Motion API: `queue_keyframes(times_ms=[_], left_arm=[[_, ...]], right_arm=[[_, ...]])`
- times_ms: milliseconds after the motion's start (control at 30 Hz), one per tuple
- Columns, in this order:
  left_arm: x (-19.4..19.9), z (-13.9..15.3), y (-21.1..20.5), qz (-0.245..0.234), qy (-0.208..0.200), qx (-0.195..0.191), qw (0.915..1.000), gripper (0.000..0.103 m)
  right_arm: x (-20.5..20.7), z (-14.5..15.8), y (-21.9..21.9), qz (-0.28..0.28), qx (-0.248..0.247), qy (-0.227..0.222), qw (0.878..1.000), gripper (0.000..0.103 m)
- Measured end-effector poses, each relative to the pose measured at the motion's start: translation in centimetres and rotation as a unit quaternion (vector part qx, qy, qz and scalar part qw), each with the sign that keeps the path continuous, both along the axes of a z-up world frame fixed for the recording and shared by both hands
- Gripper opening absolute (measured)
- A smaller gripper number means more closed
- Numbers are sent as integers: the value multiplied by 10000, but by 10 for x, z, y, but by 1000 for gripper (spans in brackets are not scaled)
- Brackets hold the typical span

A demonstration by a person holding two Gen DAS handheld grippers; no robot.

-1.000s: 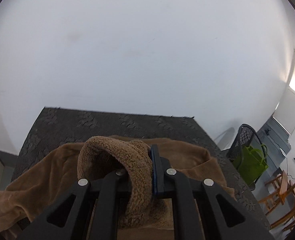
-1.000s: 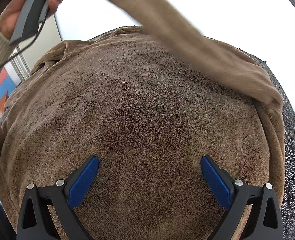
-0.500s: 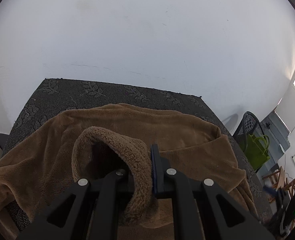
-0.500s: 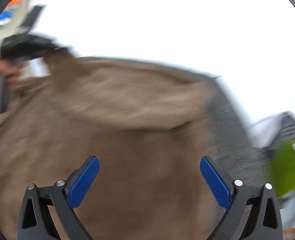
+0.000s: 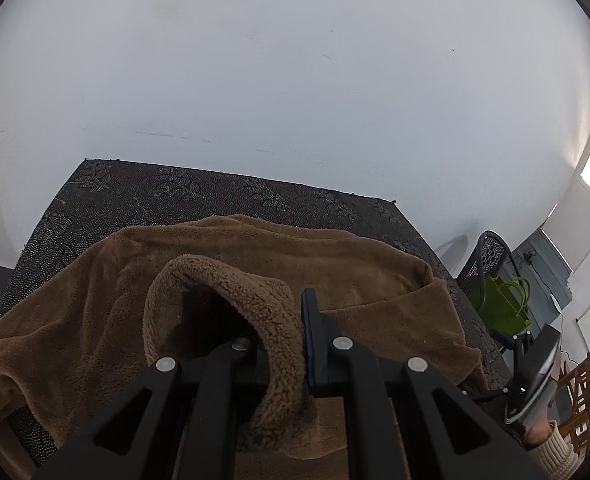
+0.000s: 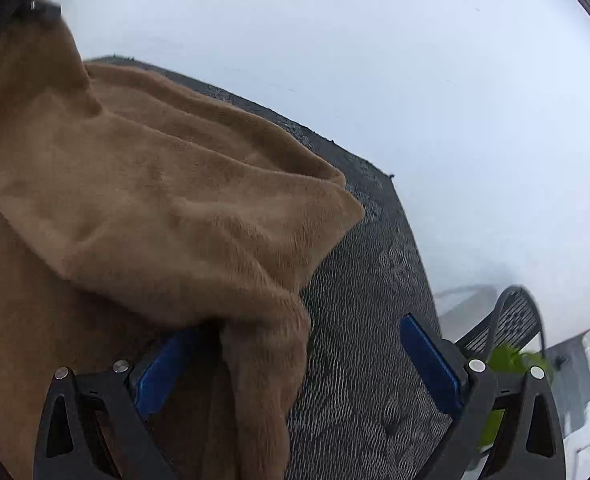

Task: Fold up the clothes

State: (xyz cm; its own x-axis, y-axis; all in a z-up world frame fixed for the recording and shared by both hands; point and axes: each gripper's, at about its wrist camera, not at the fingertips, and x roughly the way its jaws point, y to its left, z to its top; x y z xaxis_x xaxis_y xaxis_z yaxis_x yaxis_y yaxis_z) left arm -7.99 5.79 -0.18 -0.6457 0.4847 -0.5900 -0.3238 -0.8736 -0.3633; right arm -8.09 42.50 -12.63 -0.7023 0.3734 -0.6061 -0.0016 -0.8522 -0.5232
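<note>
Brown fleece garment point(image 5: 255, 264): spread over the dark, leaf-patterned table cover point(image 5: 155, 196), one edge hanging off the near left corner. Left gripper point(image 5: 283, 344): clamped tight on a raised fleece cuff point(image 5: 255, 308). Right gripper point(image 6: 295, 364): jaws wide apart, a fabric fold lying between them, apparently unpinched. Green bag point(image 5: 503, 304): beside the table.

Left gripper point(image 5: 295, 336) jaws pinch the brown fleece garment's point(image 5: 255, 264) cuff.
</note>
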Motion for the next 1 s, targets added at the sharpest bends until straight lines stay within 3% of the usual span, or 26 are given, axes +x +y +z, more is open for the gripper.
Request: queue_keyframes(times_ms=[133,267,367,467,567,733,833,900,1000], left_arm=[[-2,-4,-7,93,-58,-29,9999,11],[-1,-19,-13,168,-207,-159,9995,11],[-2,-37,-15,160,-417,-348,9984,11],[-1,-57,-15,162,-652,-561,9962,11],[0,-77,-17,100,-992,-776,9920,15],[5,-92,-23,-180,-1155,-881,9892,20],[5,-89,-24,-382,-1160,-833,9890,40],[9,-85,-24,-333,-1035,-932,9897,66],[13,-78,-23,-258,-847,-1079,9902,78]], right_arm=[[-6,8,18,-634,191,423,9969,102],[9,23,54,-1271,-462,661,9886,102],[13,19,76,-1529,-882,408,9835,102],[17,15,88,-1507,-1112,87,9823,102],[17,16,84,-1319,-921,-69,9870,102],[33,26,84,-818,-963,-445,9910,102],[53,43,100,-840,-1405,-406,9857,102],[63,60,113,-1035,-1873,-147,9767,102],[64,81,127,-1210,-2594,316,9576,102]])
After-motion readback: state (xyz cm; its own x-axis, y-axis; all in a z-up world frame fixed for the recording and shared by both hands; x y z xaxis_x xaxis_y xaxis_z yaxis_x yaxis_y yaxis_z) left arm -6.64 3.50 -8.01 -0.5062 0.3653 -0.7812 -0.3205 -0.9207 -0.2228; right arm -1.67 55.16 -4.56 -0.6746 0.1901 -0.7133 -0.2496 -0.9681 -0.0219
